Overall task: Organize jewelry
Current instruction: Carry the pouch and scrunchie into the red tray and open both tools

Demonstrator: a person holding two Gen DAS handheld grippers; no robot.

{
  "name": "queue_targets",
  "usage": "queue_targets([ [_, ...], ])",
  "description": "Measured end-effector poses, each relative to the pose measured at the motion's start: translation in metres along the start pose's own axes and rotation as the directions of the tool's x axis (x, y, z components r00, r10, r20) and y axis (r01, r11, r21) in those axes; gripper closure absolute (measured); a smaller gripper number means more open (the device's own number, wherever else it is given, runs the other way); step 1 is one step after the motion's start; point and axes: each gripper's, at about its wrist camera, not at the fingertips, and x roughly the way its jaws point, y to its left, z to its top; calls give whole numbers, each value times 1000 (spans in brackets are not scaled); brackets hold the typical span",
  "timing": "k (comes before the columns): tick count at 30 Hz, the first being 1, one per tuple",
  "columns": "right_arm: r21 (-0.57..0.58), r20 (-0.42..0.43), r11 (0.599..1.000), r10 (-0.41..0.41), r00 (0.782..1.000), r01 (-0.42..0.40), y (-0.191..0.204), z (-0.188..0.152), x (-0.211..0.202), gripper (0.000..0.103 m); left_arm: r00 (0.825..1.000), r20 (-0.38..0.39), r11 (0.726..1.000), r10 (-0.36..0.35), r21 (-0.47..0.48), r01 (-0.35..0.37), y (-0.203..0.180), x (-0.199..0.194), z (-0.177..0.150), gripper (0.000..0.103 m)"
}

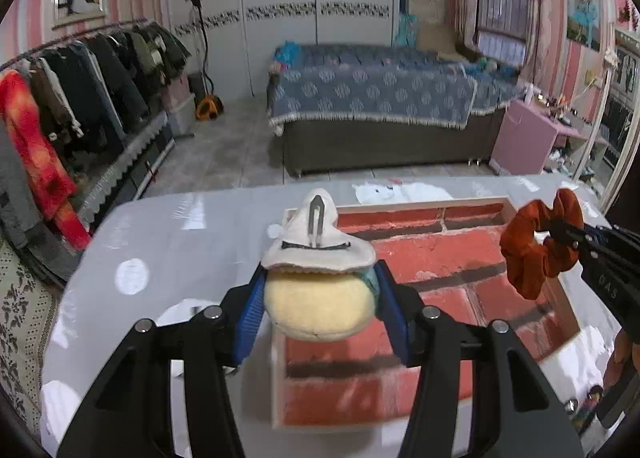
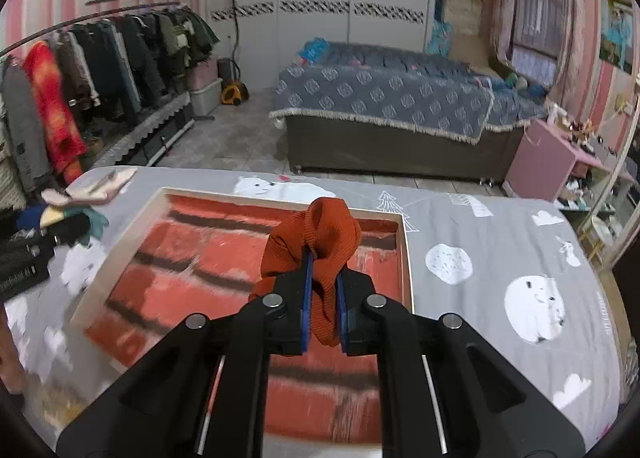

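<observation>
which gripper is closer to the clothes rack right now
Left. The left gripper, holding a plush clip, is on the clothes rack side of the tray; the right gripper, holding a scrunchie, is on the tray's other side.

Brick-patterned tray (image 2: 404, 254) floor bare and open, low rim around it, grey table (image 2: 480, 226) clear to its right

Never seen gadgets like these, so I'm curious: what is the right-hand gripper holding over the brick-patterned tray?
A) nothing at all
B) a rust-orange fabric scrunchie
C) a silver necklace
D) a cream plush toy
B: the right gripper has its blue pads pinched on the rust-orange scrunchie above the tray; the cream plush toy sits in the left gripper instead.
</observation>
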Motion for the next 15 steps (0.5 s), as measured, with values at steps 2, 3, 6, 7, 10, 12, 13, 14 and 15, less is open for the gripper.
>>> queue_targets([
  [2,4,-24,1000,-10,1000,11,-2,5,18,92,1000,-29,1000,1,17,0,-7,19,5,51],
  [3,8,-35,1000,-14,999,14,-3,7,27,92,999,-37,1000,1,28,0,-10,26,6,51],
  [6,21,-72,1000,-20,997,21,-10,15,50,92,997,-69,999,-14,44,17,-18,52,15,51],
  [7,20,-79,999,-24,997,26,-11,18,55,92,997,-78,999,-23,42,26,-18,57,16,51],
  [10,30,-116,999,-35,993,39,-17,22,74,92,991,-126,999,-47,21,50,-21,80,23,51],
  [12,51,-151,998,-33,988,41,-23,22,86,92,986,-159,998,-57,6,59,-21,94,25,51],
  [13,65,-171,997,-26,985,38,-26,21,92,92,982,-177,998,-65,-2,66,-20,101,24,51],
  [14,68,-186,997,-26,982,40,-27,21,97,92,980,-187,998,-68,-3,69,-22,103,22,51],
  [15,66,-195,997,-30,980,44,-27,20,101,92,978,-198,998,-67,-2,68,-24,107,22,51],
])
